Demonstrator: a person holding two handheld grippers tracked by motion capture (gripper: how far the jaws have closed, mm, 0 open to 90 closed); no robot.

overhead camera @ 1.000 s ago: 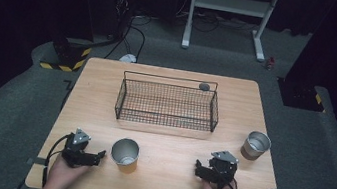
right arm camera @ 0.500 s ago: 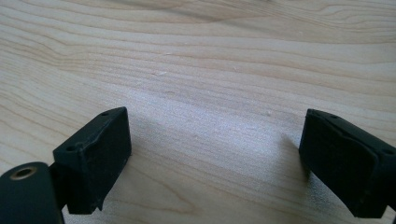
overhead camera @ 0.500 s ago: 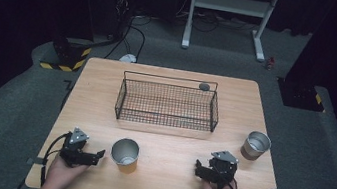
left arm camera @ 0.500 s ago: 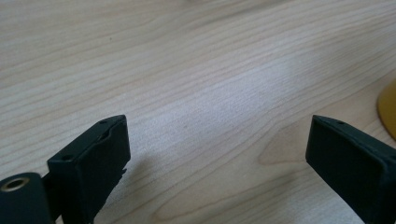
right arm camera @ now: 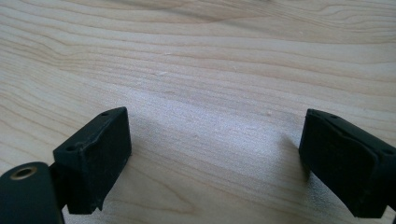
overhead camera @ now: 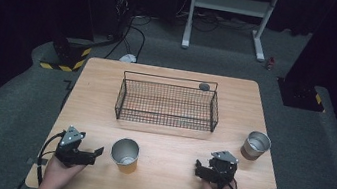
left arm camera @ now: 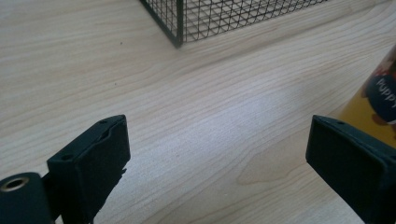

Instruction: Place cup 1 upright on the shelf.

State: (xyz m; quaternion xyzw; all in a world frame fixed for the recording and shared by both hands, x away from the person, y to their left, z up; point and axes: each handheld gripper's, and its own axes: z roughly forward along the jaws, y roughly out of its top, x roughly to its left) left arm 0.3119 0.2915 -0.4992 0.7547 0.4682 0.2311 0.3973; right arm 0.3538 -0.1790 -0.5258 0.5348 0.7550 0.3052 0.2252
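The left gripper (overhead camera: 92, 153) has just spread its fingers apart, empty, beside the open yellow-labelled metal can (overhead camera: 125, 153) standing near the worktop's (overhead camera: 164, 180) front edge: readying a grasp, I judge. The right gripper's (overhead camera: 199, 170) fingers also stand apart, empty.

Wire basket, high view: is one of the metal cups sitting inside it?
No: both cups stand on the table, outside the wire basket.
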